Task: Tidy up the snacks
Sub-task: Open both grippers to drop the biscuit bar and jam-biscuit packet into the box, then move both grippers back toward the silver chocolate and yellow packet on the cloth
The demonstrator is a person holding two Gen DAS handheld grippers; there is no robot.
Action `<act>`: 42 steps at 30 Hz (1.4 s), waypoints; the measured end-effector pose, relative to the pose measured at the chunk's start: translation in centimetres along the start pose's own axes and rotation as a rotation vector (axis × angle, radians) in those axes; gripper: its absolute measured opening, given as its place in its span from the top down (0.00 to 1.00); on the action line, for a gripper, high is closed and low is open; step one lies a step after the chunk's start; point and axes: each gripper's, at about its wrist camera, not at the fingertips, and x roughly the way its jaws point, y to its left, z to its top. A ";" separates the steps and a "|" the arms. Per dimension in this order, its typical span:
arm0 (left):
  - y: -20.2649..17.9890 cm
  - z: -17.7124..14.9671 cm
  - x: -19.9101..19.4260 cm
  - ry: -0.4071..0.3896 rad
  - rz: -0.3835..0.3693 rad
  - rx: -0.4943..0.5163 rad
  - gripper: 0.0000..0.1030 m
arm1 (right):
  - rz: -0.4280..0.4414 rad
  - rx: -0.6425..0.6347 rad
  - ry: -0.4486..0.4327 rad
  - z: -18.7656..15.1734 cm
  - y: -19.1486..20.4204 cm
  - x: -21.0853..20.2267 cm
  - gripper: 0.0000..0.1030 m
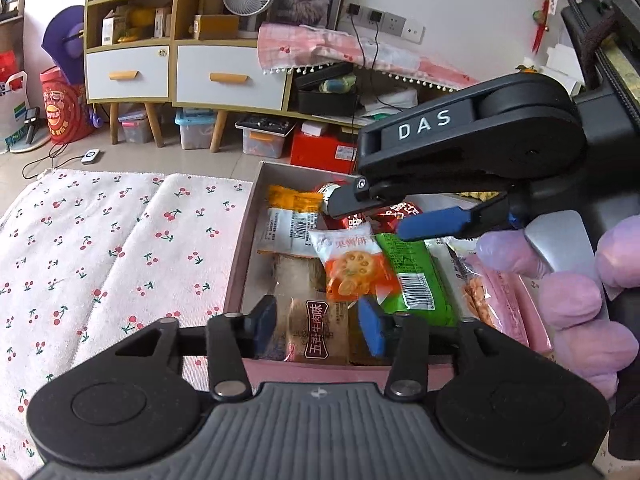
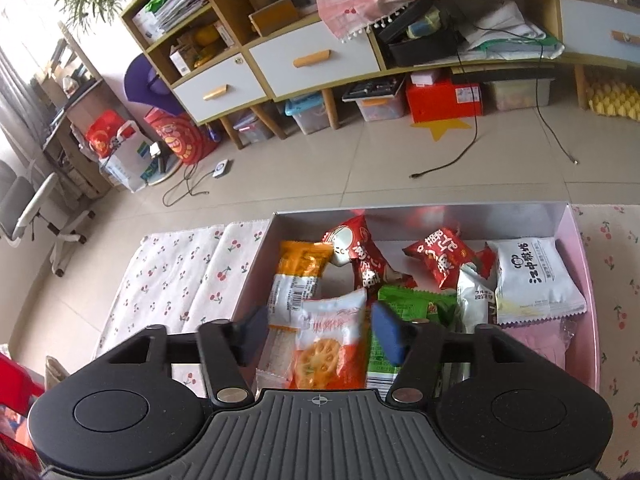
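Both hand-held grippers are spread over the crowded box point(image 2: 582, 240); the right hand-held gripper point(image 2: 320, 330), straddling the lotus-root packet point(image 2: 330, 344), could snag the green packet point(image 2: 404, 300).

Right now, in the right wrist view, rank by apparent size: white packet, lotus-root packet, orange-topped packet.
1. Lotus-root packet, though nearest the camera.
2. White packet.
3. Orange-topped packet, partly covered, so unsure.

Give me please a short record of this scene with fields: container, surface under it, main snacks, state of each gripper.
container: pink box, open top, holding snacks
surface: cherry-print cloth
snacks: lotus-root packet, green packet, orange-topped packet, red packets, white packet
left gripper: jaws open, above a brown packet, holding nothing
right gripper: jaws open, either side of the lotus-root packet; contact unclear
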 end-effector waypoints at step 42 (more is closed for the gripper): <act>5.1 -2.3 -5.4 0.056 0.031 0.129 0.01 | -0.153 -0.114 -0.070 -11.3 -1.4 -11.5 0.11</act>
